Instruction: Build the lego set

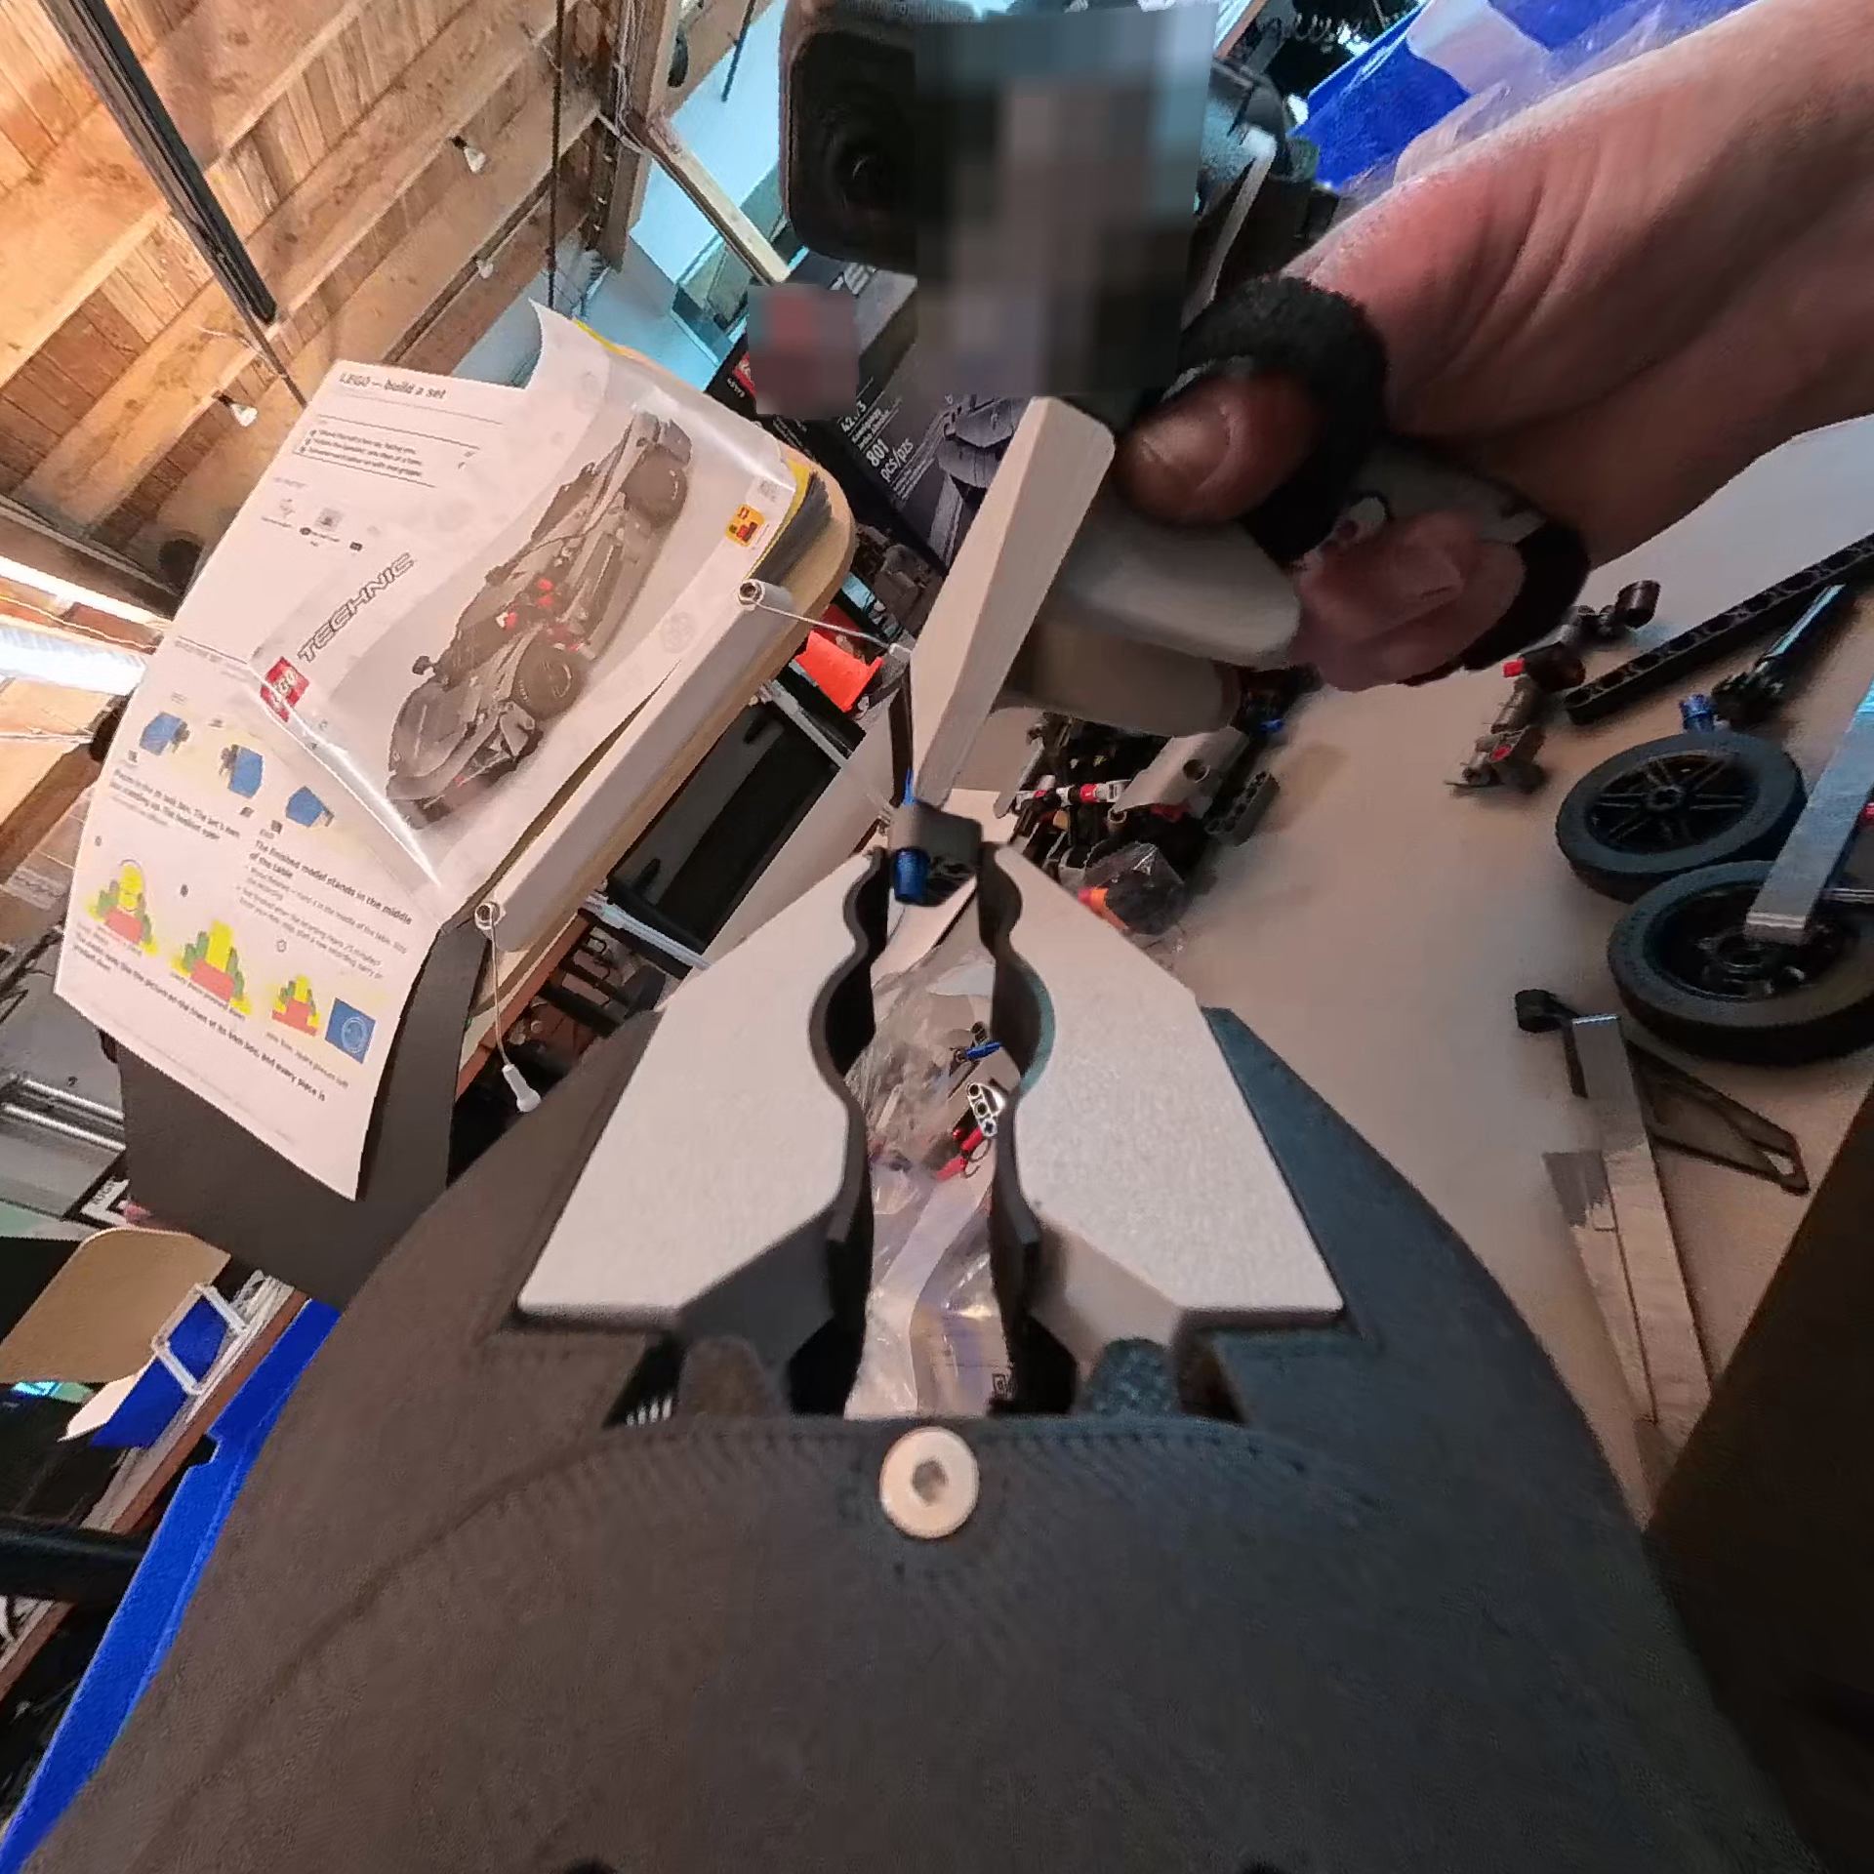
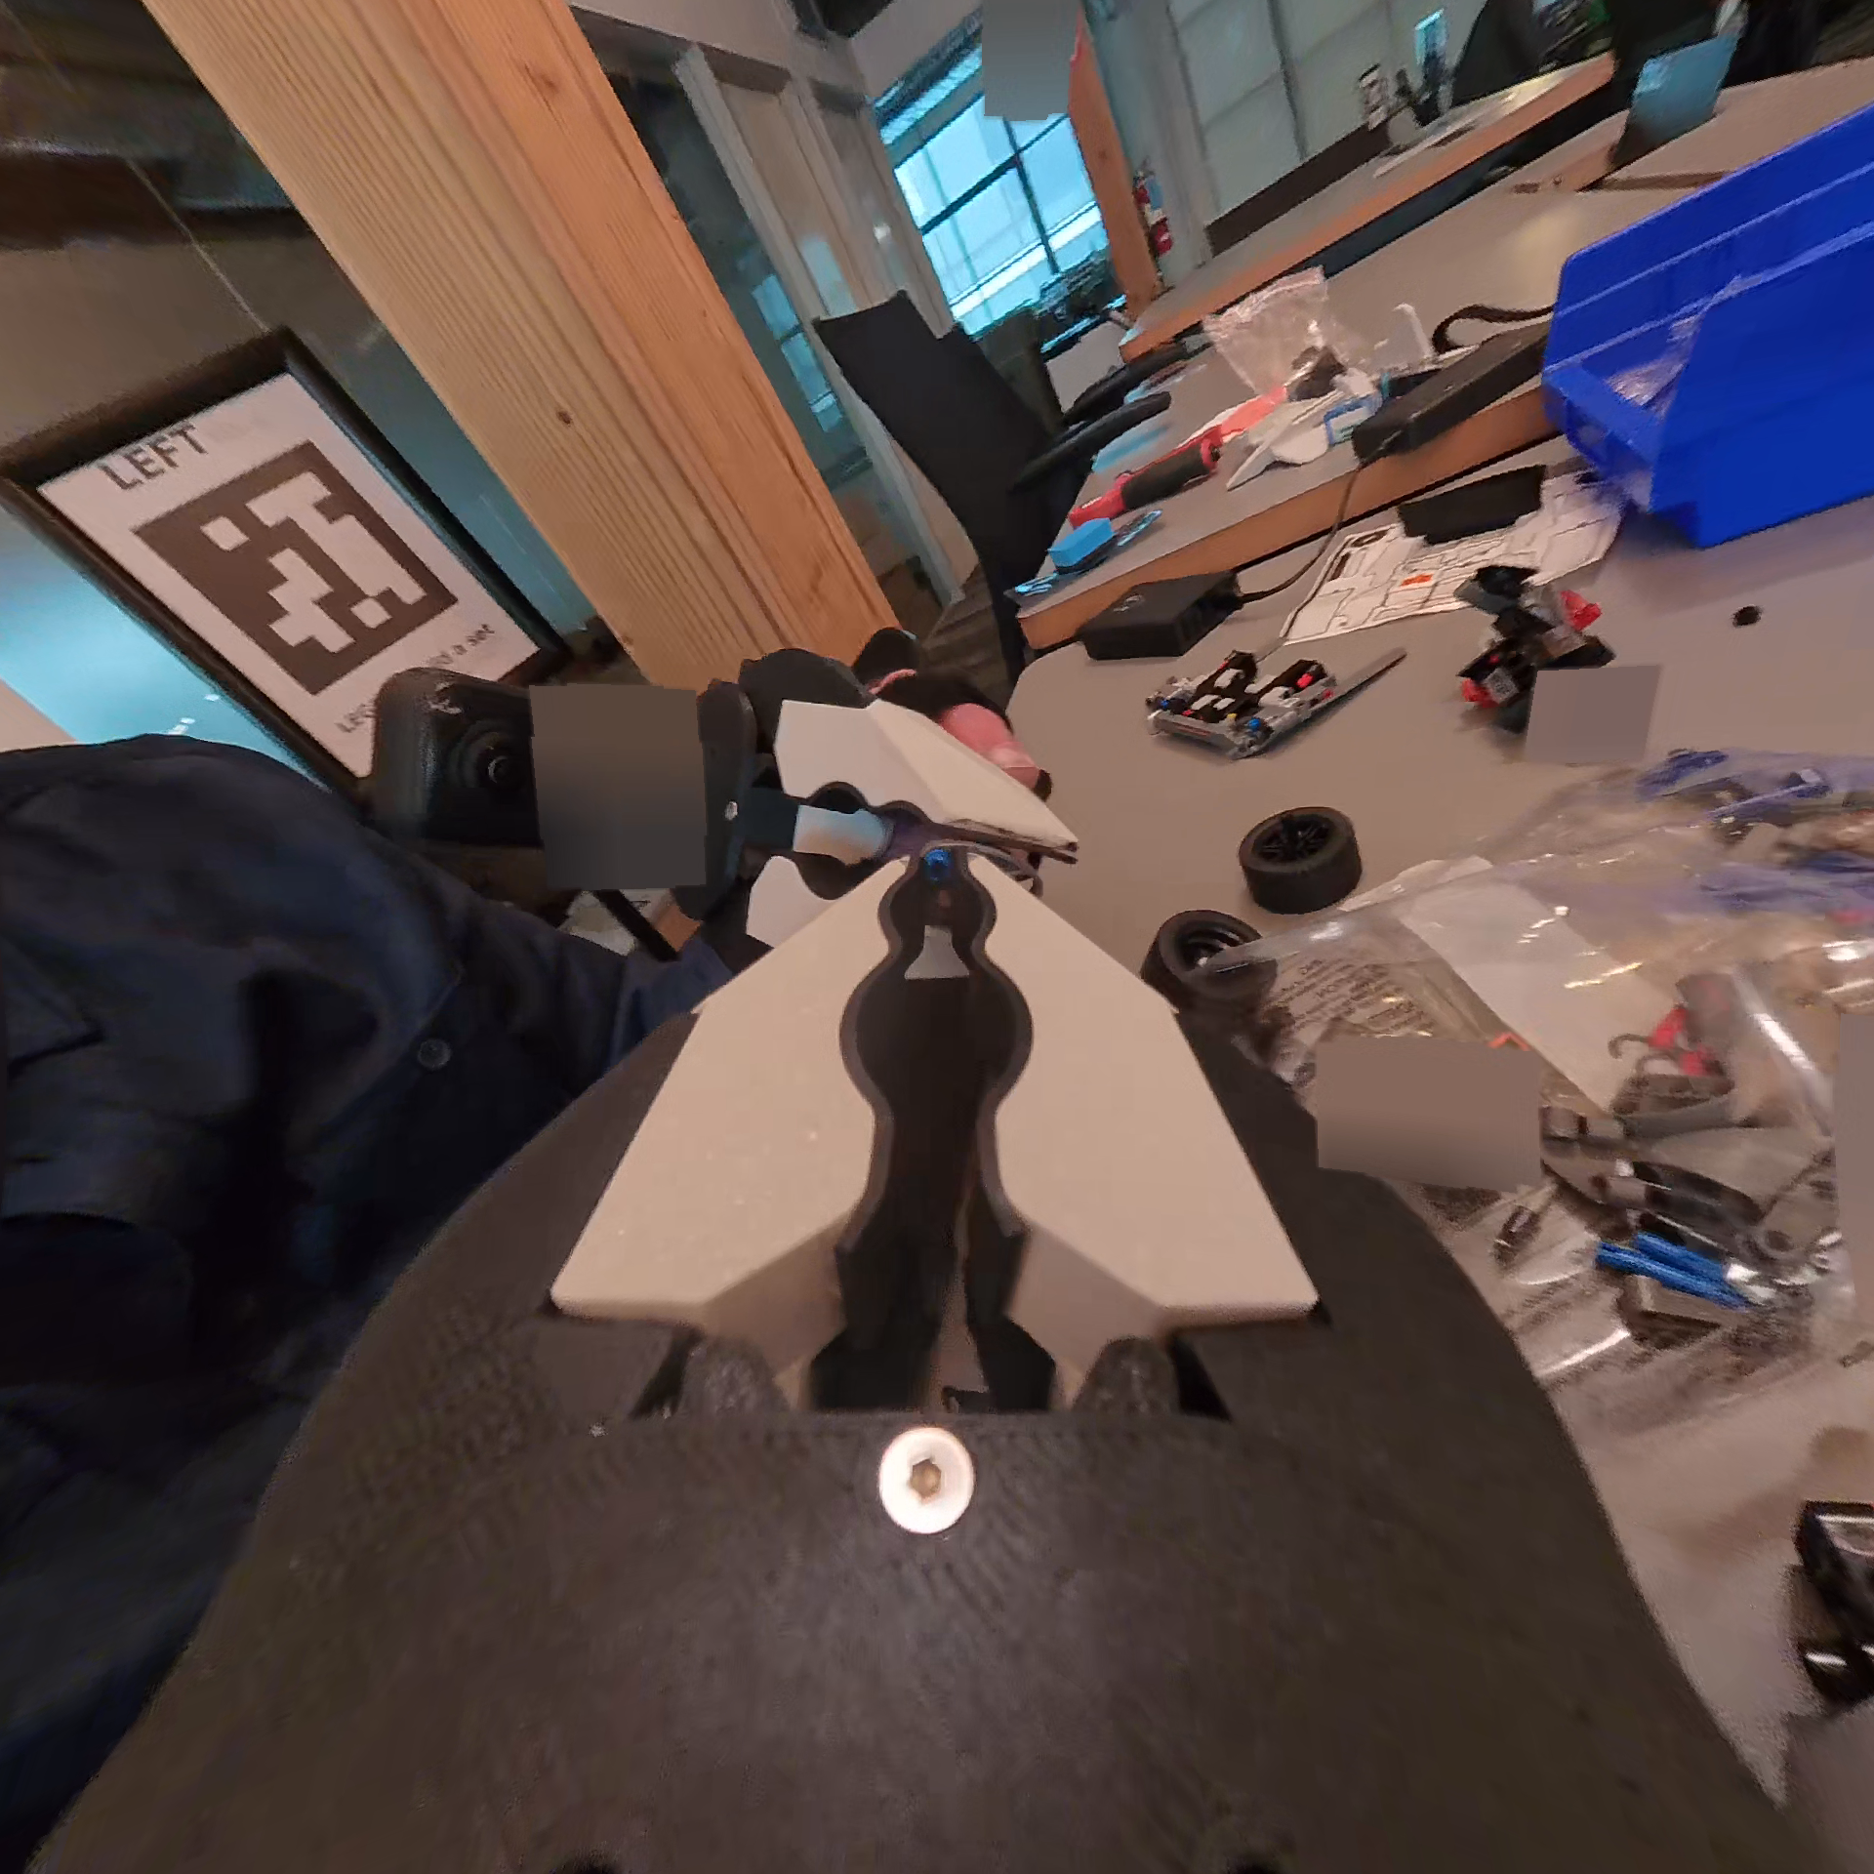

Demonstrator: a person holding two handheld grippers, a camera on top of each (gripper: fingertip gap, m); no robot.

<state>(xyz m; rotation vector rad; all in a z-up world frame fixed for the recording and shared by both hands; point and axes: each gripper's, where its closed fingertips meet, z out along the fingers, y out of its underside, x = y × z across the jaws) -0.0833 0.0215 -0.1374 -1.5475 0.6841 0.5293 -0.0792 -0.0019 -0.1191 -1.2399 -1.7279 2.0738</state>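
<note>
Blue pin [image 1: 906,874] and its dark connector sit clamped in my left gripper [image 1: 928,862]; my right gripper [image 2: 938,874] pinches that pin too. Beyond them: loose wheels [image 1: 1678,816], a small chassis section [image 2: 1232,705], unopened bags [image 2: 1582,1065]. Most building remains, I judge.

On the far desk we see a blue storage bin [image 2: 1724,335], a red-handled tool [image 2: 1166,477], a black power adapter [image 2: 1156,619] with its cable, and a black office chair [image 2: 943,406] behind. A wooden post [image 2: 527,335] stands beside a framed marker sign [image 2: 274,568]. Overhead we see a wooden ceiling [image 1: 254,152].
</note>
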